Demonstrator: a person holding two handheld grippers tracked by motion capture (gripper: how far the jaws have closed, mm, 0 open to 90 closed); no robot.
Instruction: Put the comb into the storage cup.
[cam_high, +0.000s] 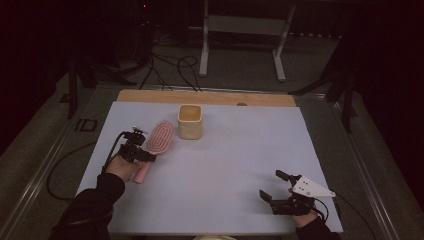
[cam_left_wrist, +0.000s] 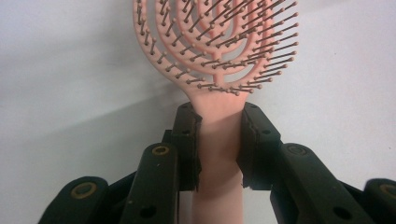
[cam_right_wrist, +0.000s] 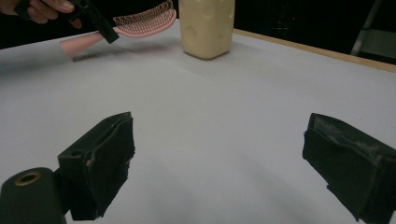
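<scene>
The left hand-held gripper (cam_left_wrist: 219, 140) is closed on the handle of a pink hairbrush (cam_left_wrist: 217, 56), its pads pressing the neck just below the vented, bristled head. In the high view the hairbrush (cam_high: 159, 139) sits at the left of the pale worktop (cam_high: 225, 165), its head pointing toward a cream cup (cam_high: 190, 121) that stands just beside it; in the right gripper view the brush looks raised clear of the surface, with a shadow beneath the handle. The brush is probably light, hollow plastic: the handle stiff and smooth, so it could twist or slide between the pads if swung quickly, while the open-work head and thin bristles would flex and give a poor hold. The neck, where the grip already sits, seems the soundest place, close to the head's weight. The right hand-held gripper (cam_high: 282, 189) rests low near the front right of the worktop, well apart from the brush, jaws spread wide with nothing between them.
</scene>
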